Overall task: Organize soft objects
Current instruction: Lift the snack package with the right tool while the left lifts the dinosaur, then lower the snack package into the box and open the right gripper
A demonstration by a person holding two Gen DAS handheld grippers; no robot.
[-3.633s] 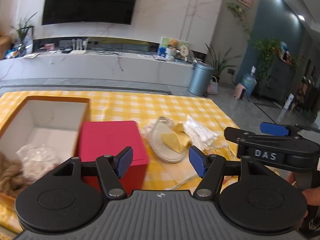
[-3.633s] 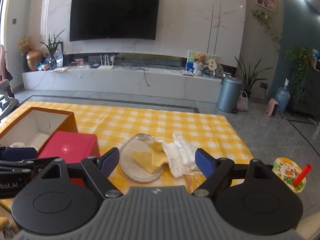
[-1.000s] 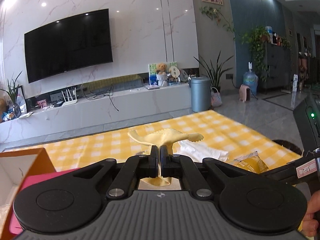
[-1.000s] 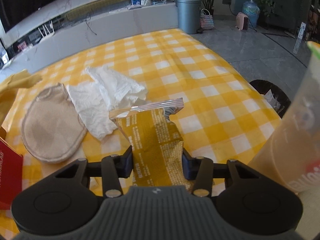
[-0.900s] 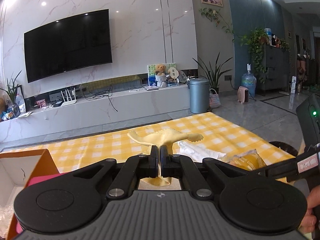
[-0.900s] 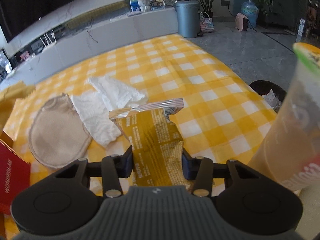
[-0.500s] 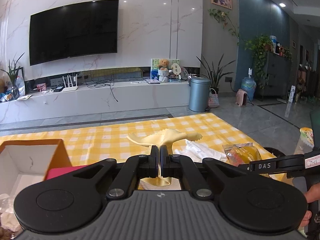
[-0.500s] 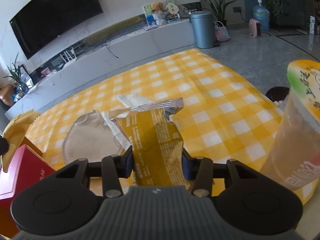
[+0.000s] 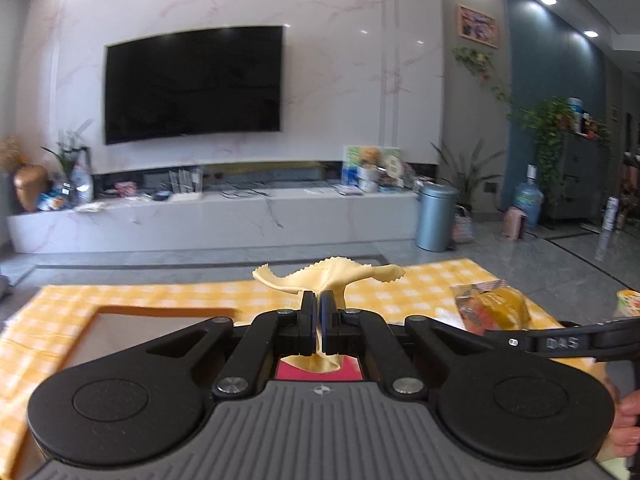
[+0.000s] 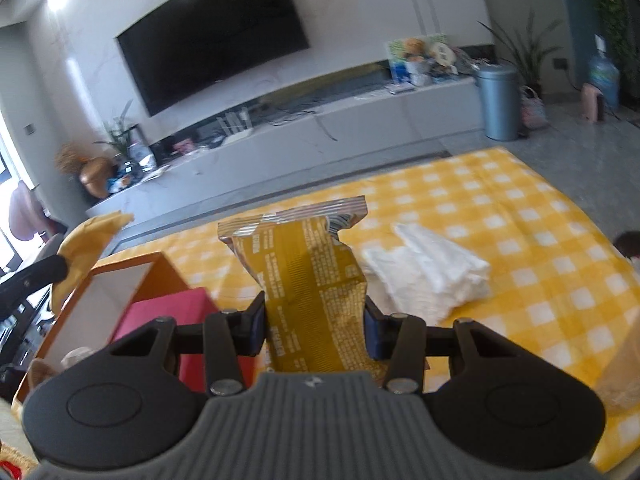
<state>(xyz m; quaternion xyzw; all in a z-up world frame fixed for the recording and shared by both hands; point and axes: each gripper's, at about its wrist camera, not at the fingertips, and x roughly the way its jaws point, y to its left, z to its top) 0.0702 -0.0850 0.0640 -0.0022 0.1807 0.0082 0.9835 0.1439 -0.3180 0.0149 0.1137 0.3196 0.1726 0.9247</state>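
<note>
In the left wrist view, an orange box (image 9: pixel 168 311) lies at the left on the yellow checked tablecloth (image 9: pixel 56 320), its pale inside partly seen behind the gripper body. At the centre the left gripper (image 9: pixel 319 328) has its jaws pressed together on a yellow cloth (image 9: pixel 332 276); the cloth fans out above the fingers with pinked edges and hangs a little below them, over a red box (image 9: pixel 352 372). Further right, the yellow snack packet (image 9: pixel 490 308) shows in the air, held by the right gripper, whose black arm crosses the lower right. A hand (image 9: pixel 626 424) shows at the right edge.

In the right wrist view, the yellow cloth (image 10: pixel 86 248) appears at far left, hanging from the left gripper's dark finger above the orange box (image 10: pixel 160 276). The red box (image 10: pixel 168 308) sits just beside the orange box's right wall. At the centre the right gripper (image 10: pixel 315 330) has its jaws part-way apart and clamped on the snack packet (image 10: pixel 308 276), which stands up between the blue pads, its crimped end on top. To the right, white cloths (image 10: pixel 436 276) lie crumpled on the tablecloth (image 10: pixel 540 260). A blurred pale cup stands at the far right edge.
</note>
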